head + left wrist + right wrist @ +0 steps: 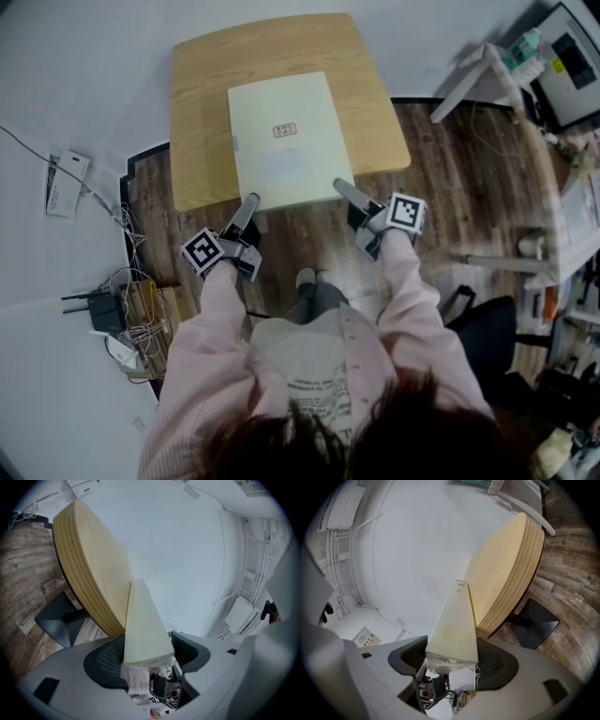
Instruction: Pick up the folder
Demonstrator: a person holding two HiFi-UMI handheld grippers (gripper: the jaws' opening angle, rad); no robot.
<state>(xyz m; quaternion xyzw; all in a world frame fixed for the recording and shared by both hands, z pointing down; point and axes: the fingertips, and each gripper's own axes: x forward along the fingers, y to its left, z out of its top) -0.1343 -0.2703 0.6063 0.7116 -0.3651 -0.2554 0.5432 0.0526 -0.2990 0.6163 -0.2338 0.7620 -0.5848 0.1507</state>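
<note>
A pale yellow folder [281, 141] was seen lying across the middle of a light wooden surface [202, 94], with its near edge reaching just past the surface's near edge. A small red label [285, 130] was carried on its upper face. The left hand-held gripper [249, 202] was closed on the folder's near left corner, and the right hand-held gripper [342, 187] was closed on its near right corner. In the left gripper view the folder [143, 630] was pinched between the two dark jaws, with the edge of the surface [89, 569] just behind it. In the right gripper view the folder [457, 625] was clamped in the same way, beside the surface [506, 573]. Whether the folder's far part rested on the surface could not be told. Both hand-held grippers were held out by arms in pink sleeves [211, 319] above a dark wooden floor [450, 187]
</note>
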